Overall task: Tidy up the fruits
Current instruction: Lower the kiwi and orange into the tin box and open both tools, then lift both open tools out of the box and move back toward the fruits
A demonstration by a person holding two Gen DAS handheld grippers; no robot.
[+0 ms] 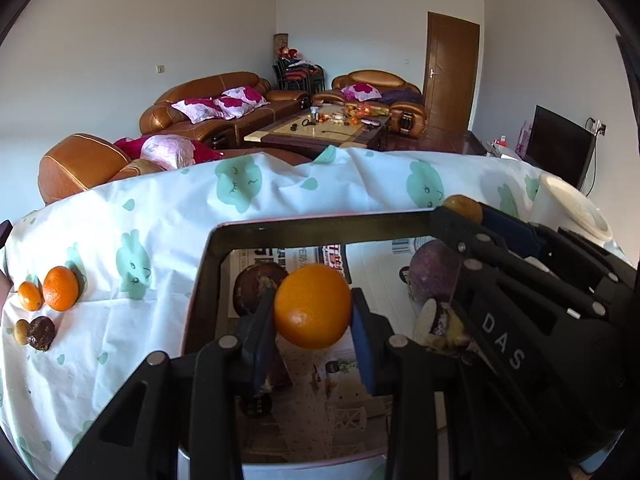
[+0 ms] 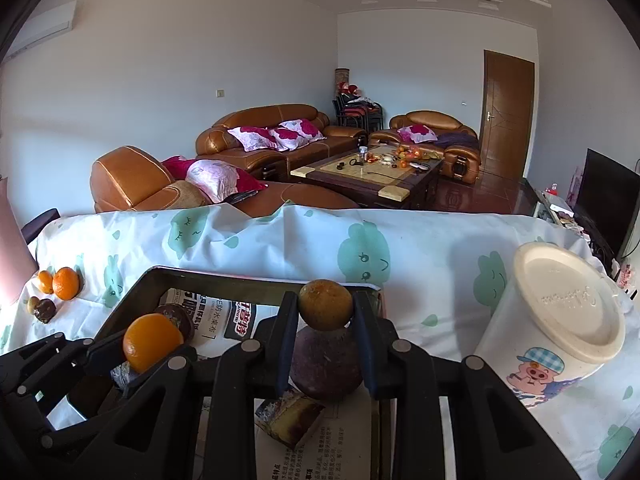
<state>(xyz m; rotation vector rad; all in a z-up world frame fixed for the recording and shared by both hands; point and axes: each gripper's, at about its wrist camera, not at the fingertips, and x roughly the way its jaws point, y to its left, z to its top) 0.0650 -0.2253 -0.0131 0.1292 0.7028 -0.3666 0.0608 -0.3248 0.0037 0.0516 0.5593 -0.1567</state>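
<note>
My left gripper (image 1: 313, 312) is shut on a bright orange (image 1: 313, 306) and holds it above a dark-rimmed tray (image 1: 320, 227) lined with newspaper. The orange also shows in the right wrist view (image 2: 153, 342). My right gripper (image 2: 326, 312) is shut on a brownish-green citrus fruit (image 2: 326, 304) above the tray's right side (image 2: 224, 278). In the tray lie a purple round fruit (image 2: 326, 368), a dark brown fruit (image 1: 256, 284) and a cut piece (image 2: 290, 414). The right gripper's body (image 1: 520, 312) crosses the left wrist view.
On the patterned cloth (image 1: 160, 216) at the left lie two oranges (image 1: 60, 288), a small yellow fruit (image 1: 21, 332) and a dark fruit (image 1: 41, 333). A white cup with a cream lid (image 2: 560, 312) stands at the right. Sofas and a coffee table are behind.
</note>
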